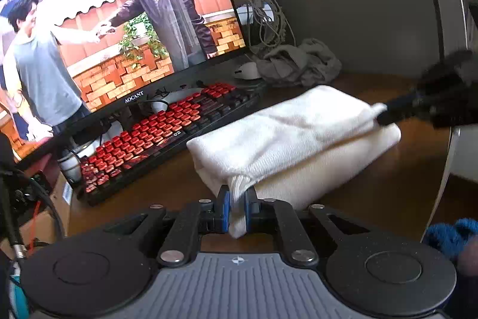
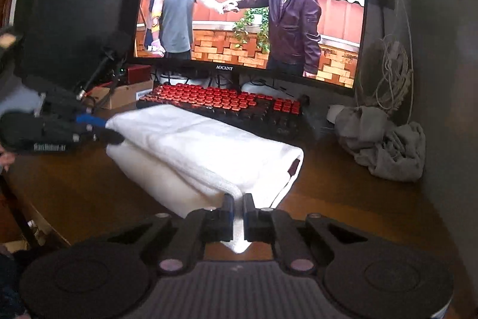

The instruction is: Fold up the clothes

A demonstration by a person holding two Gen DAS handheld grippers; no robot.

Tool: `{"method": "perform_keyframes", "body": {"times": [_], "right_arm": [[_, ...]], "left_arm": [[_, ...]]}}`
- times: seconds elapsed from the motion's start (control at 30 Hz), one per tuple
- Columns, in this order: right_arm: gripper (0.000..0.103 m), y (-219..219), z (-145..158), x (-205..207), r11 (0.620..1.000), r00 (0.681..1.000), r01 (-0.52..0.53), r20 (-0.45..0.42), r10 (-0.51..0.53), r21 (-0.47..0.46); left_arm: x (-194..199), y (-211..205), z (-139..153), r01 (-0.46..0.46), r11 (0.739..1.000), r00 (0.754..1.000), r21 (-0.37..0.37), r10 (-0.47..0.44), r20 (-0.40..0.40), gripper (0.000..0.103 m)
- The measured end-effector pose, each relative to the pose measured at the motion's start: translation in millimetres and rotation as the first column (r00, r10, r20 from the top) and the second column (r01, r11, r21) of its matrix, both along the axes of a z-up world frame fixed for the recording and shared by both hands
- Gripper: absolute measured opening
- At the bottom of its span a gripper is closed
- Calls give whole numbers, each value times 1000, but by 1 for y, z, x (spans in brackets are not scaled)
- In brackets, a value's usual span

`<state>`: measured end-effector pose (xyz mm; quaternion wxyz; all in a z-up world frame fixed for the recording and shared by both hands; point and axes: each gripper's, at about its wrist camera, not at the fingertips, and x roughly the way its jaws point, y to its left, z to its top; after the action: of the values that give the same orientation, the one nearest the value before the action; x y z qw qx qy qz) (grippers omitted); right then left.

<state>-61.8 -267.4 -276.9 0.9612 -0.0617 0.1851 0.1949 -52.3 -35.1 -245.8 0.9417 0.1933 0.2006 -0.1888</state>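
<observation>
The white cloth lies on the brown desk, folded over itself into a thick, soft-edged bundle with an upper layer lapped over a lower one; its weave shows as a fine ribbed texture near the left gripper, and a small dark red patch peeks out at the fold on the side far from the left gripper; the bundle stretches between the two grippers, one end at each.

The left gripper is closed on a bunched corner of the cloth, the fabric pinched between its blue-edged fingers and poking out below them; the right gripper is likewise clamped on the opposite corner, a white tip of cloth showing between and beneath its fingers; seen from the left wrist, the right gripper reaches in from the far right and meets the cloth's far end.

Just beyond the cloth, ahead of both grippers, sits a keyboard with red keys, and behind it a monitor showing a film scene; to the right of the right gripper a crumpled grey garment is heaped on the desk near the wall, well apart from the white cloth; a cardboard box stands ahead and to the left of the right gripper beside the keyboard, its contents not visible.
</observation>
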Motion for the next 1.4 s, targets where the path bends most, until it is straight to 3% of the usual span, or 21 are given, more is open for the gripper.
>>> {"method": "perform_keyframes", "body": {"times": [0.07,0.2,0.37,0.4,0.47,0.5,0.53,0.57,0.63,0.67,0.7,0.77,0.83,0.87,0.9,0.93,1.1,1.37,1.4], "right_arm": [[5,-4,1,-3,1000,1000,-25,-6,25,-3],[6,-9,-1,-11,998,998,-61,-7,61,0],[9,-29,4,-17,982,988,-140,-41,147,126],[9,-36,6,-14,976,989,-134,-46,144,171],[23,-50,11,-7,959,990,-109,-57,128,261],[37,-57,13,-2,948,992,-86,-67,111,306],[47,-67,13,6,926,991,-60,-89,100,372],[48,-76,13,16,901,987,-47,-116,107,432],[56,-82,8,33,865,973,-7,-197,122,502],[57,-85,5,42,846,962,16,-238,131,533],[57,-88,1,51,826,950,41,-278,142,562],[57,-76,2,51,839,943,30,-294,157,544],[55,-64,2,49,855,937,13,-306,171,518],[51,-57,2,48,863,934,5,-311,177,506],[38,-51,3,47,870,930,-4,-317,184,493],[34,-45,3,46,877,927,-13,-323,190,480],[33,-13,5,40,909,909,-58,-354,220,413],[35,83,14,29,927,906,-164,-319,277,338],[36,94,15,27,925,904,-187,-311,294,330]], "left_arm": [[-4,2,1,-3,1000,1000,-5,3,-11,9],[-2,23,-2,-42,992,994,-117,29,-109,9],[-3,61,10,-116,939,983,-325,61,-173,9],[-4,66,15,-119,922,982,-369,55,-180,9],[0,70,21,-103,880,973,-464,-8,-231,13],[2,69,21,-92,850,966,-519,-51,-255,17],[4,68,21,-83,815,957,-573,-96,-275,28],[6,67,21,-77,777,946,-624,-141,-293,41],[12,60,15,-125,703,914,-700,-193,-358,57],[16,56,10,-156,668,893,-727,-219,-393,60],[19,53,6,-186,648,879,-738,-226,-420,60],[25,47,-2,-246,608,848,-755,-242,-472,60],[29,43,-4,-279,606,846,-745,-211,-489,60],[30,42,-4,-280,605,852,-746,-203,-483,60],[32,42,-4,-282,601,853,-748,-201,-483,60],[32,42,-3,-286,595,852,-751,-201,-484,60],[37,55,-2,-318,575,864,-754,-152,-480,60],[29,96,-1,-390,504,889,-770,-12,-458,62],[27,101,3,-395,513,893,-762,17,-450,63]]}}
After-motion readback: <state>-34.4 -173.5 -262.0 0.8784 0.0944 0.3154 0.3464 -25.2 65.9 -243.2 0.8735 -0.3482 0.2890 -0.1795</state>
